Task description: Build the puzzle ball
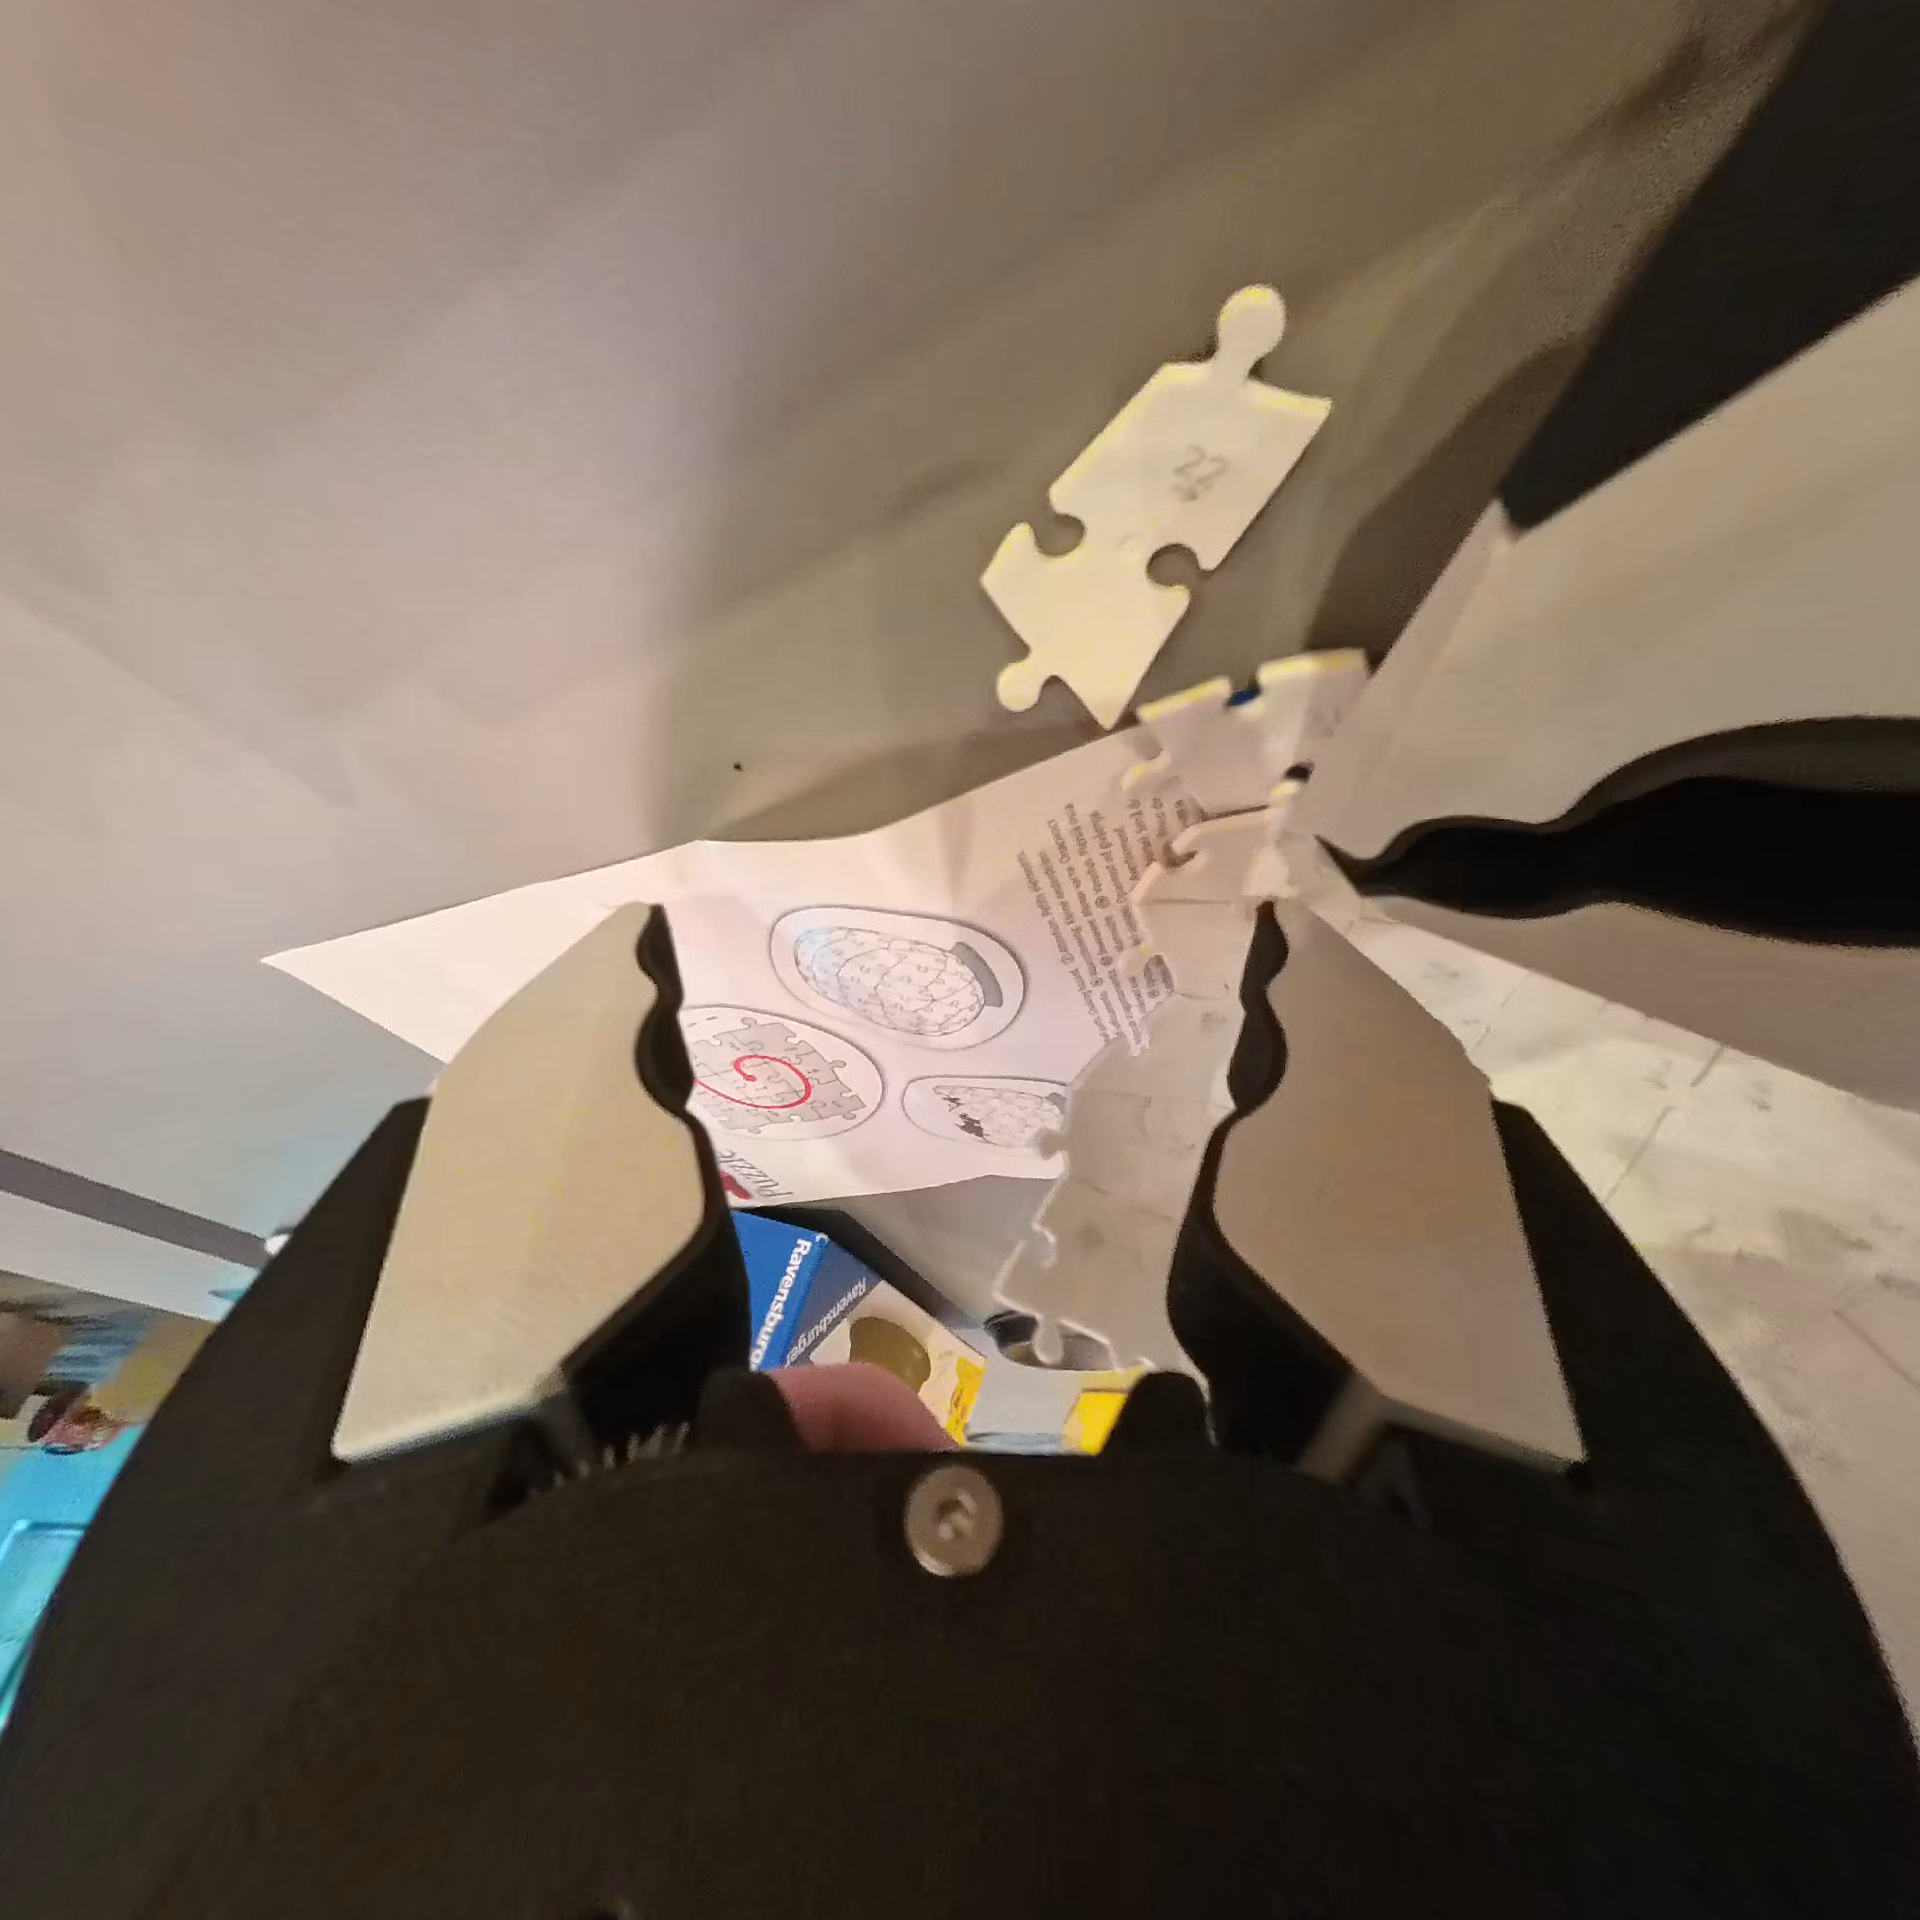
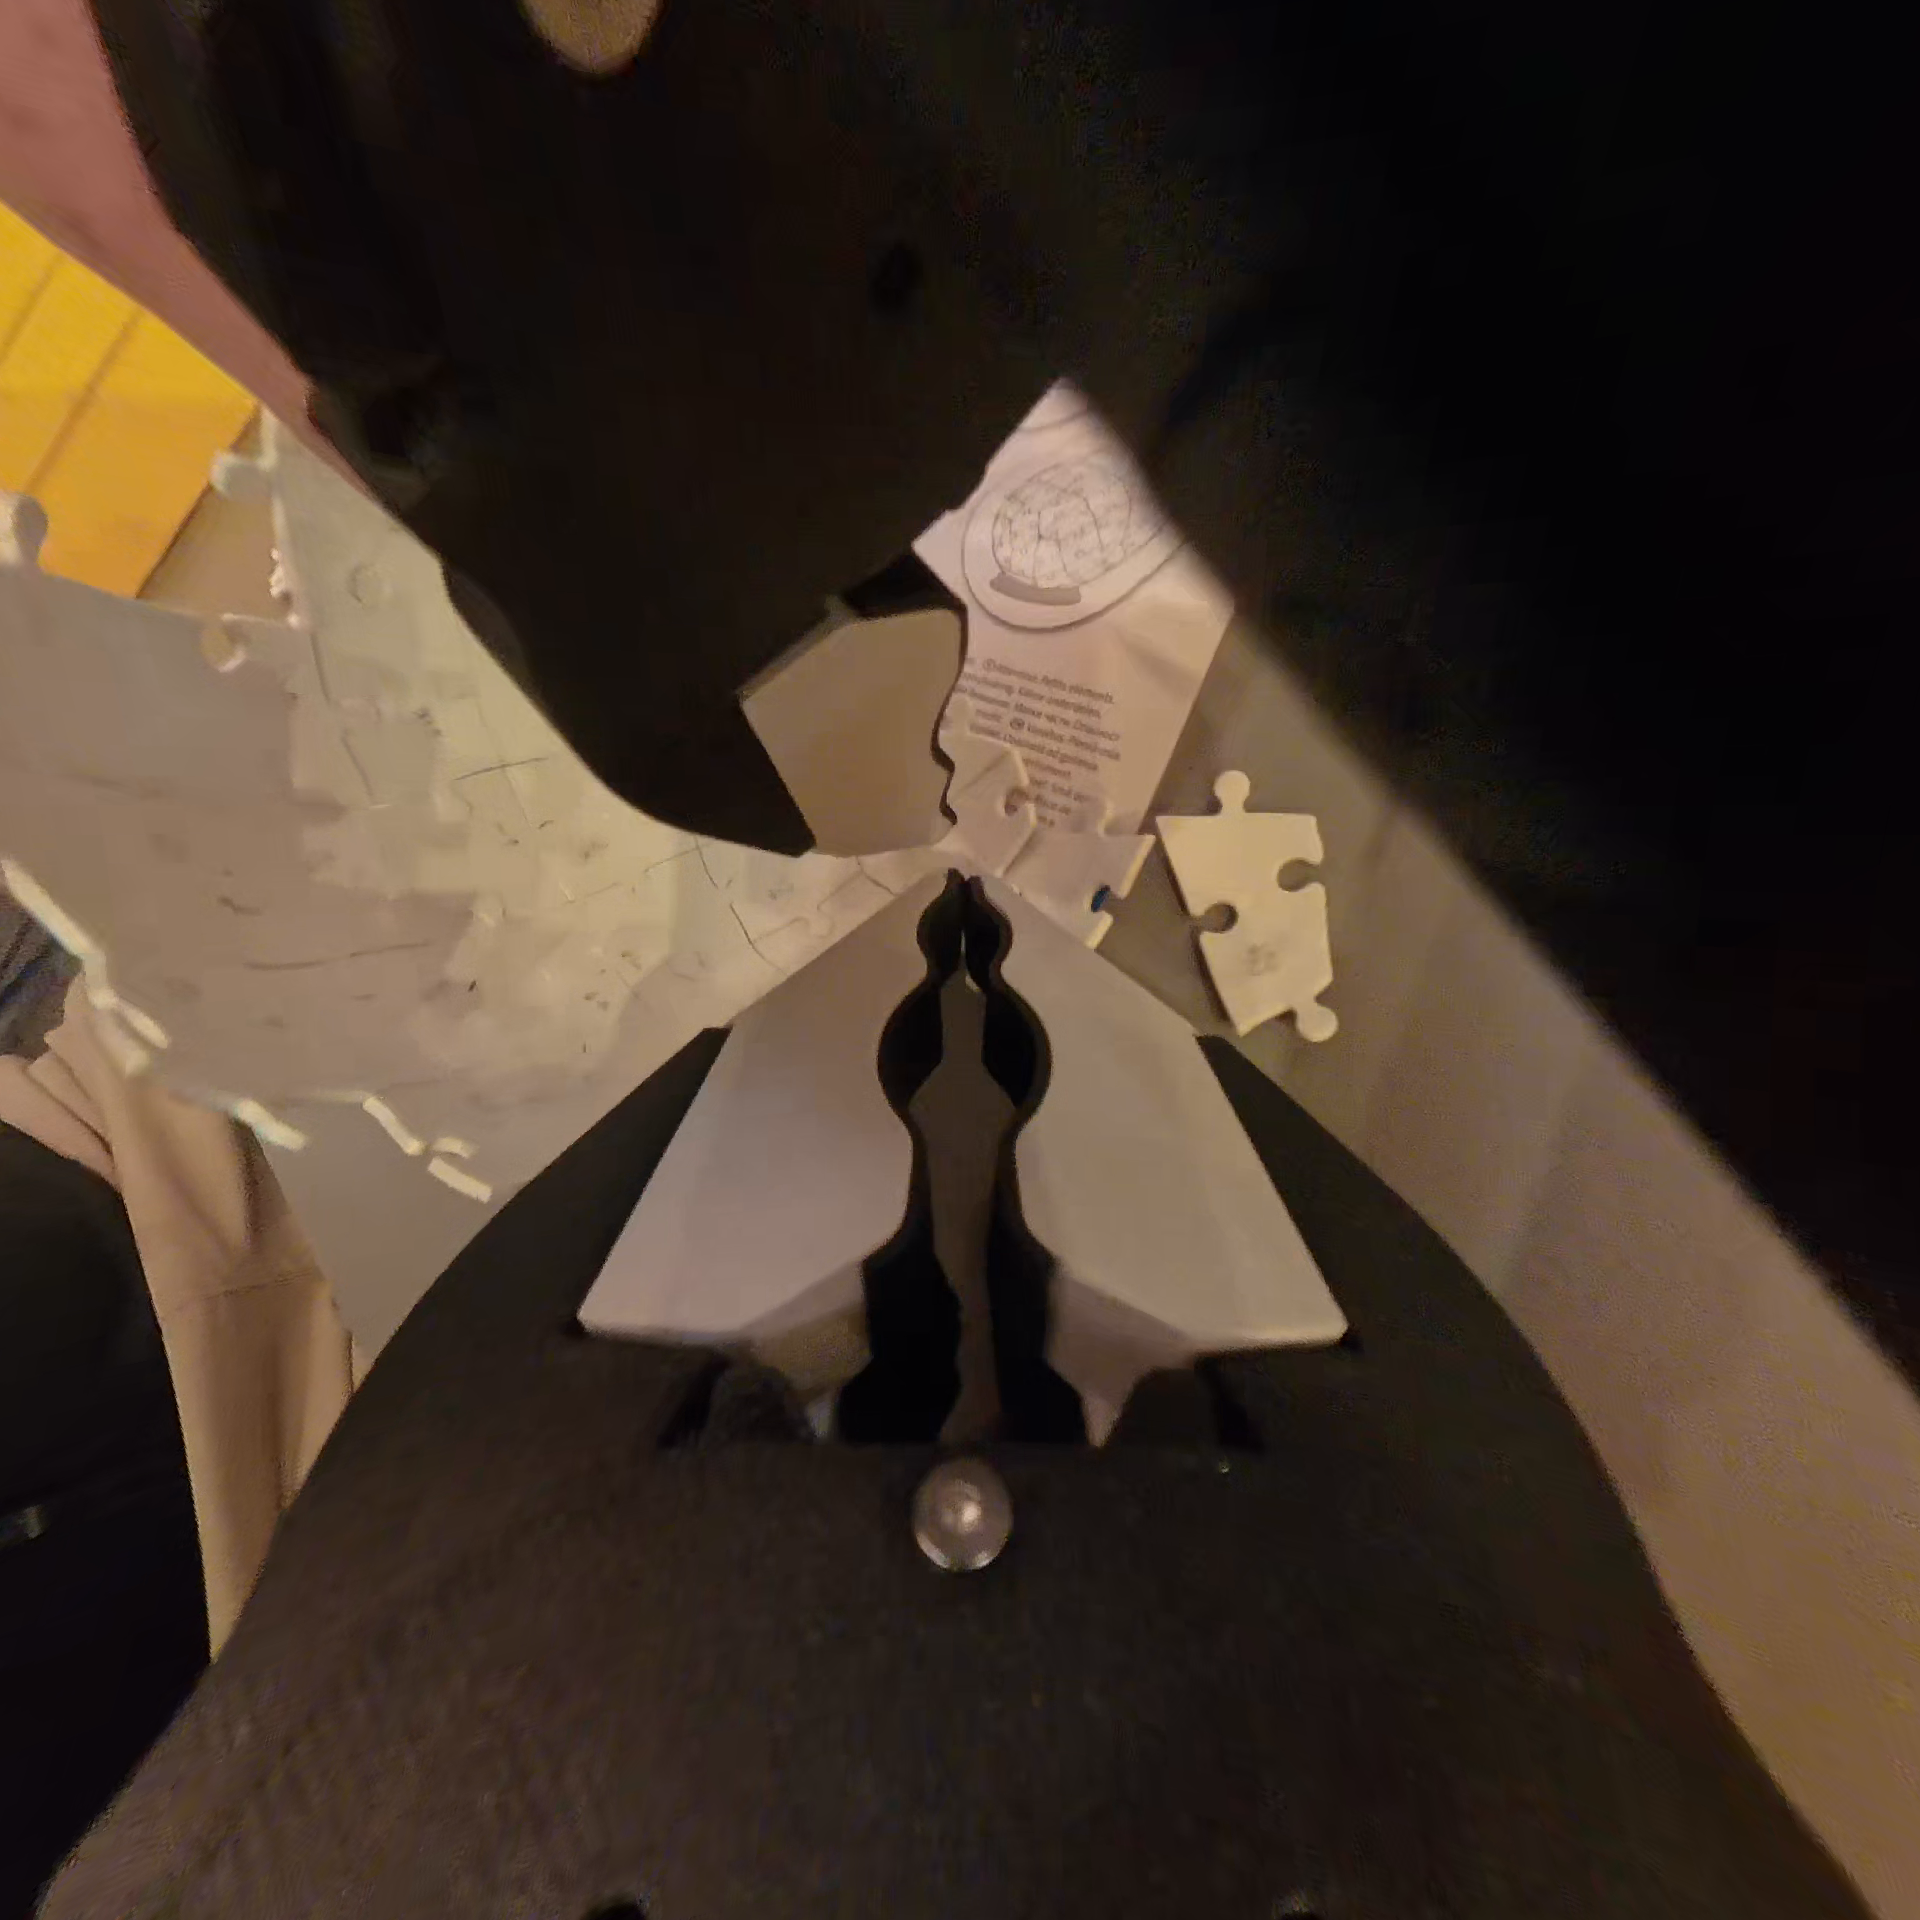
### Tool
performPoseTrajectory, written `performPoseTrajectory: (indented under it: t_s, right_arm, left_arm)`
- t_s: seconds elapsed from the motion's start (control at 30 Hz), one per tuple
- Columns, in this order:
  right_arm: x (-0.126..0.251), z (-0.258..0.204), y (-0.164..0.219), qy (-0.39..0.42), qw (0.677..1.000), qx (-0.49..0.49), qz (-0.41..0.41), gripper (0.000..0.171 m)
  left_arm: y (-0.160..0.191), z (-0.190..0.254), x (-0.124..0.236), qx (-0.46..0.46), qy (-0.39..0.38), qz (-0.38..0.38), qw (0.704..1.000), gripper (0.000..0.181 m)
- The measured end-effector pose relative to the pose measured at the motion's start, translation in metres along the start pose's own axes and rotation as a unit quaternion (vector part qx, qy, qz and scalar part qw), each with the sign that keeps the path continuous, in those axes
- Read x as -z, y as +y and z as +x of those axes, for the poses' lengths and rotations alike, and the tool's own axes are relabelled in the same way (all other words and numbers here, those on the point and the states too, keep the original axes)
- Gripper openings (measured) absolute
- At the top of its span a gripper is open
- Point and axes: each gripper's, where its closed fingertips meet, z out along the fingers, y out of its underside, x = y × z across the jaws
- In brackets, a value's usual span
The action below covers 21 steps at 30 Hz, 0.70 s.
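Observation:
The partly built puzzle ball (image 2: 343, 831) is a curved white shell of joined pieces, seen from its inner side. It also shows in the left wrist view (image 1: 1132, 1153), beside my left gripper's right finger. My right gripper (image 2: 961, 896) is shut on the shell's edge; in the left wrist view it (image 1: 1335, 836) comes in from the right. My left gripper (image 1: 956, 935) is open, its jaws wide apart over the instruction sheet (image 1: 883, 997). One of its fingers (image 2: 852, 727) hangs above the right gripper's tips. A loose white piece (image 1: 1153, 509) lies on the grey table (image 1: 727, 416), also in the right wrist view (image 2: 1252, 904).
The instruction sheet (image 2: 1081, 634) lies flat under both grippers. A blue and yellow puzzle box (image 1: 831, 1309) sits close below the left gripper, with a person's finger (image 1: 862, 1403) in front of it. A yellow surface (image 2: 83, 416) shows at left. A beige sleeve (image 2: 239, 1299) is nearby. The loose white piece (image 1: 1153, 509) is about 5 cm from my right fingertips. It turns up in the right wrist view (image 2: 1243, 923) as well.

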Motion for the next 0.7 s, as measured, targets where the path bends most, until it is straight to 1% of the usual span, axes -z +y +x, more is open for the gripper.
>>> performPoseTrajectory:
  t_s: [0.1, 0.2, 0.33, 0.43, 0.53, 0.7]
  right_arm:
    - [0.004, 0.000, -0.004, -0.010, 1.000, -0.007, 0.015, 0.000]
    - [0.013, 0.009, -0.008, 0.012, 0.999, -0.004, 0.037, 0.000]
    - [0.013, 0.012, -0.001, 0.031, 0.999, 0.026, 0.012, 0.000]
    - [0.014, 0.009, -0.005, 0.024, 0.999, 0.037, 0.024, 0.000]
    - [0.009, 0.008, -0.005, 0.037, 0.997, 0.070, 0.011, 0.000]
    - [0.006, 0.011, -0.005, 0.046, 0.996, 0.076, 0.004, 0.000]
  left_arm:
    - [0.000, 0.001, 0.001, -0.004, -0.003, -0.017, 1.000, 0.099]
    - [-0.002, 0.001, 0.002, -0.014, -0.012, -0.039, 0.999, 0.099]
    - [-0.001, 0.000, 0.001, -0.011, -0.010, -0.054, 0.998, 0.102]
    - [-0.002, 0.000, 0.001, -0.009, -0.005, -0.061, 0.998, 0.101]
    - [-0.002, 0.000, 0.000, -0.009, -0.002, -0.070, 0.997, 0.102]
    - [-0.002, -0.002, 0.001, -0.013, -0.006, -0.081, 0.997, 0.105]
